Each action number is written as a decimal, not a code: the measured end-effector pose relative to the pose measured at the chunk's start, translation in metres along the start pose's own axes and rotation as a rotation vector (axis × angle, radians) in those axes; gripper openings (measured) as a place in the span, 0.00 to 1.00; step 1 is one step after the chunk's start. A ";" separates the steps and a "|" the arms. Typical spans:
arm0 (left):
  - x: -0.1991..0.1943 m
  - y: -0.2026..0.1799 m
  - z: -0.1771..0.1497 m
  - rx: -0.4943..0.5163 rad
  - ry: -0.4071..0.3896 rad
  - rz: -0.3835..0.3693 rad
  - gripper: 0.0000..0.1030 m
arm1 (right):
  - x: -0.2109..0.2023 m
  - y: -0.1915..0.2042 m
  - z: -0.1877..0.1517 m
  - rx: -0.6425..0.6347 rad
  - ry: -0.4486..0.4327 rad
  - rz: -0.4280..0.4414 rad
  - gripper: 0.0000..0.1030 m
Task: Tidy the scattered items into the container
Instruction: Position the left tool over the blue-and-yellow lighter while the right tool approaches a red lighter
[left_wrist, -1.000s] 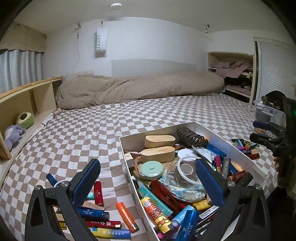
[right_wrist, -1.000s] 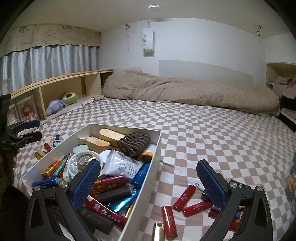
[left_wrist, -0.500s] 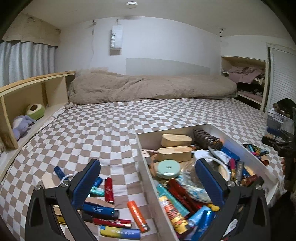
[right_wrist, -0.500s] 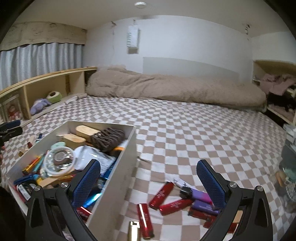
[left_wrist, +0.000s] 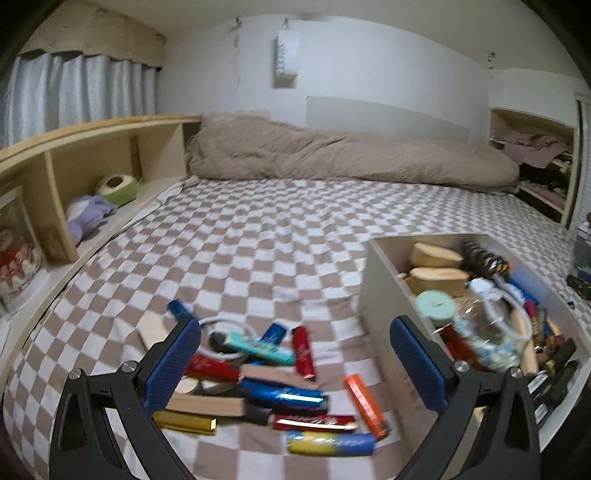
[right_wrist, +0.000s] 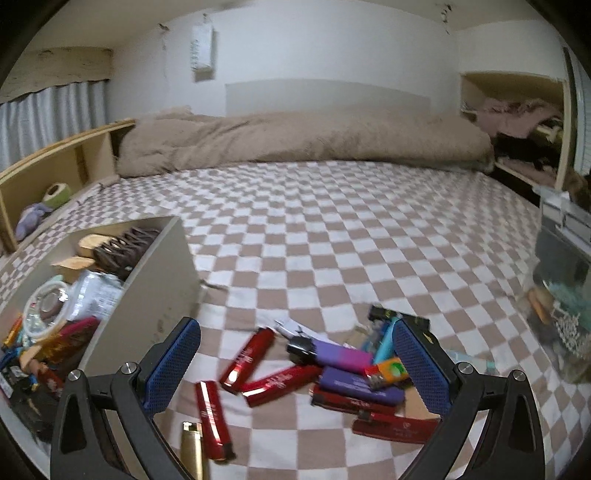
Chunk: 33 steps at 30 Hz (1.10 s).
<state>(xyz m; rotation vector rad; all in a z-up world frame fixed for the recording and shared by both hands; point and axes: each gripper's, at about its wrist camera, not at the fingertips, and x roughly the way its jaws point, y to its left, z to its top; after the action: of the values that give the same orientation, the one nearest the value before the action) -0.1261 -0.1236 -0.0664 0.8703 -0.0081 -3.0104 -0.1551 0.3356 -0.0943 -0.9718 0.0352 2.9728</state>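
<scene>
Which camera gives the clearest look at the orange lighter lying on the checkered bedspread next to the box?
The left wrist view: the slim orange plastic lighter lies whole and unobstructed on the checkered bedspread, beside the white box wall. The right wrist view does not show it; that side of the box is hidden.

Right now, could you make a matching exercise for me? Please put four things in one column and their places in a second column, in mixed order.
1. orange lighter
2. purple lighter
3. mint round tin
4. green plush toy

A. on the wooden side shelf
B. inside the container
C. on the bed, left of the container
D. on the bed, right of the container

Pairs: 1-C, 2-D, 3-B, 4-A
</scene>
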 end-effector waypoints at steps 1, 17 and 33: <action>0.002 0.003 -0.003 0.002 0.011 0.002 1.00 | 0.002 -0.002 -0.002 0.004 0.010 -0.006 1.00; 0.040 -0.007 -0.059 0.125 0.366 -0.190 1.00 | 0.020 -0.027 -0.015 0.077 0.125 -0.101 1.00; 0.072 -0.043 -0.086 0.298 0.540 -0.215 1.00 | 0.040 -0.078 -0.041 0.269 0.303 -0.199 1.00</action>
<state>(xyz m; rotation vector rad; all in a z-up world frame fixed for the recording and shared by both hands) -0.1412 -0.0812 -0.1776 1.7900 -0.3892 -2.8856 -0.1618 0.4126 -0.1525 -1.2884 0.3121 2.5350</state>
